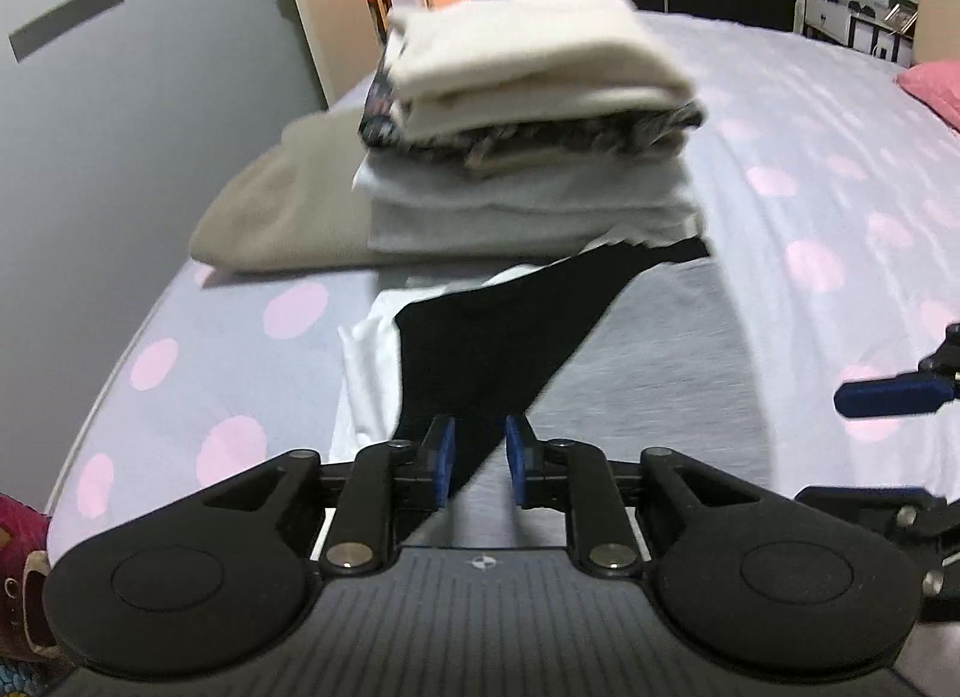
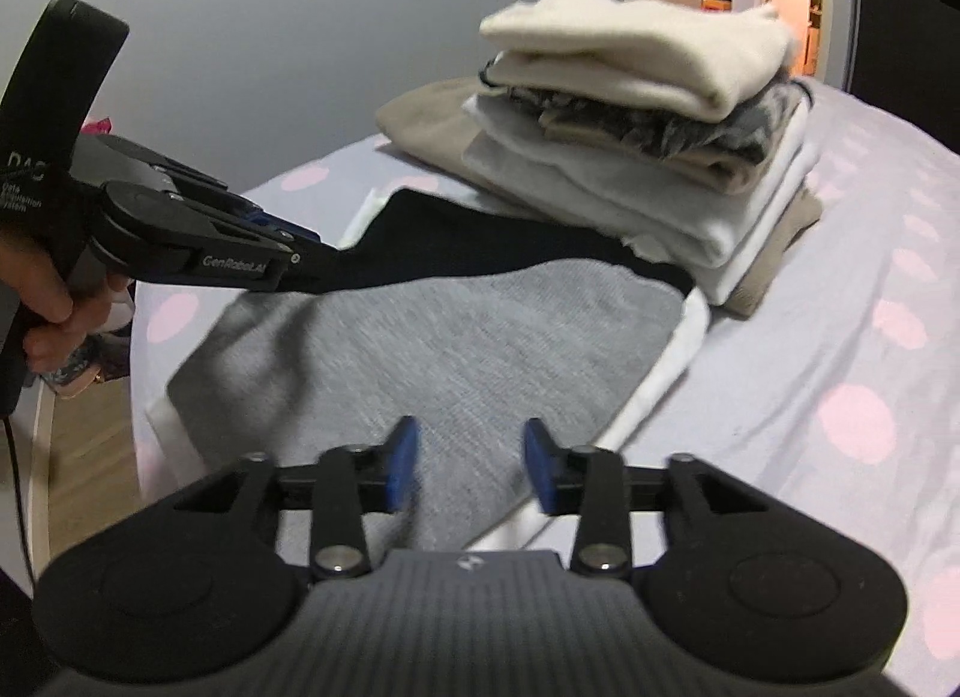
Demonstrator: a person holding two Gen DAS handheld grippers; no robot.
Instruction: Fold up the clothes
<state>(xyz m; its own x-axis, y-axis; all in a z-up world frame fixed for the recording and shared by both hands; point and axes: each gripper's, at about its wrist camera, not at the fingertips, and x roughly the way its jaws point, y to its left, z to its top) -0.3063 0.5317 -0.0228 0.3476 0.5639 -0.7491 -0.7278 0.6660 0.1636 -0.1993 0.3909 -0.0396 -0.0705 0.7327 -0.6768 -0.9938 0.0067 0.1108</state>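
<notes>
A black garment [image 1: 504,331] lies across a grey garment [image 1: 654,355] and a white one [image 1: 372,361] on the bed. My left gripper [image 1: 477,460] is shut on a corner of the black garment and lifts it; in the right wrist view the left gripper [image 2: 300,265] pulls the black cloth [image 2: 480,247] taut to the left. My right gripper [image 2: 471,469] is open and empty above the near edge of the grey garment [image 2: 444,337]. Its blue fingertip [image 1: 888,397] shows at the right of the left wrist view.
A stack of folded clothes [image 1: 534,114] sits on a beige garment [image 1: 282,205] just behind, also in the right wrist view [image 2: 636,114]. The bed [image 1: 840,205] has a lilac cover with pink dots. A grey wall [image 2: 270,36] is on the left, a pink pillow [image 1: 936,84] far right.
</notes>
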